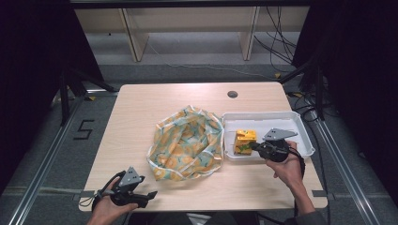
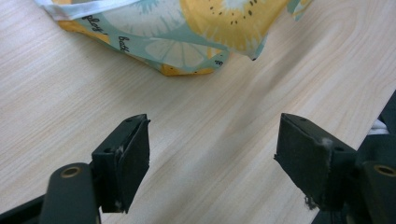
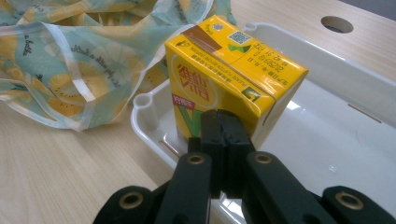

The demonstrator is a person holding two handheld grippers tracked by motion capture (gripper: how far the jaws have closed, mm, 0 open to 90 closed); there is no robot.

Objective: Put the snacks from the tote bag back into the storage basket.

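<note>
The left gripper [image 1: 151,195] rests on the table's [image 1: 141,101] near edge, jaws wide and empty. The right gripper [image 1: 254,146], jaws shut together, noses the yellow carton [image 3: 229,79] standing in the white tray [image 1: 263,117] beside the bag [image 1: 185,143].

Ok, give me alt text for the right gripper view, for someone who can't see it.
A hand-held gripper, jaws shut together, points at a yellow drink carton standing in a white tray on a wooden table. A lemon-print bag lies beside the tray.
</note>
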